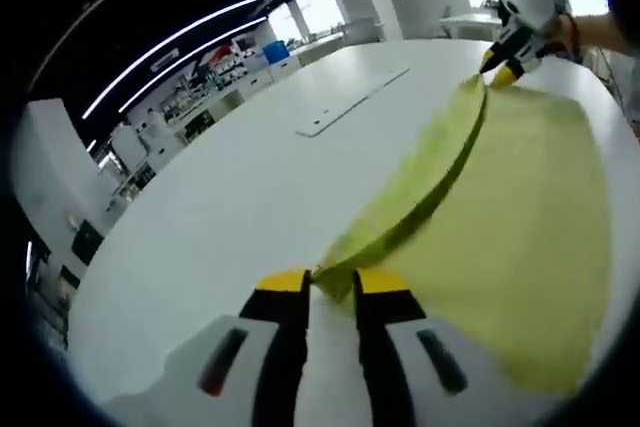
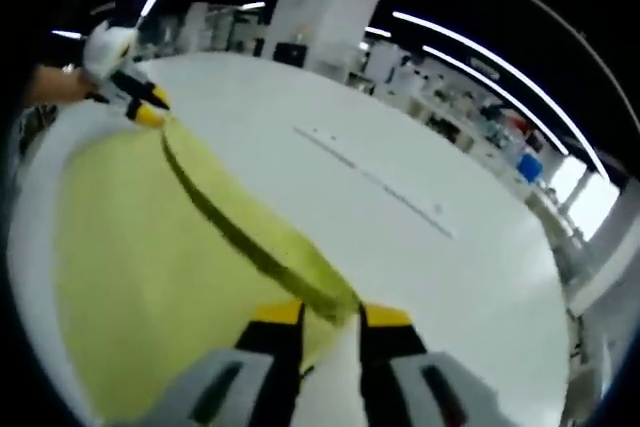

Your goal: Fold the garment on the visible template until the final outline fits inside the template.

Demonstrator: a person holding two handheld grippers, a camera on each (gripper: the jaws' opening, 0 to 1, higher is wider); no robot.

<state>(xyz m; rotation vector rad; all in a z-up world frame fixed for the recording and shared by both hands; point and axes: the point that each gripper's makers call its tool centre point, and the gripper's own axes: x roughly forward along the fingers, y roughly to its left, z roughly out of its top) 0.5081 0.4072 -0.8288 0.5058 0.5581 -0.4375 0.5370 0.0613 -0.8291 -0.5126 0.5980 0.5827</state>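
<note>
A yellow-green garment (image 1: 520,247) is held up off the big white worktop (image 1: 230,197), stretched between two grippers. The left gripper (image 1: 333,282) has its yellow-tipped jaws pinched onto one corner of the cloth; the right gripper (image 2: 330,315) is closed on the other corner in the same way. In the left gripper view the right one shows far off near the worktop's far edge, with the top hem running taut between them. The cloth looks thin and light, limp enough to sag and fold over itself (it drapes in a soft curve below the hem), so corners and hem ends seem the sensible places to grip. A long seam or slot (image 1: 350,105) crosses the worktop's middle; I cannot make out a template.
</note>
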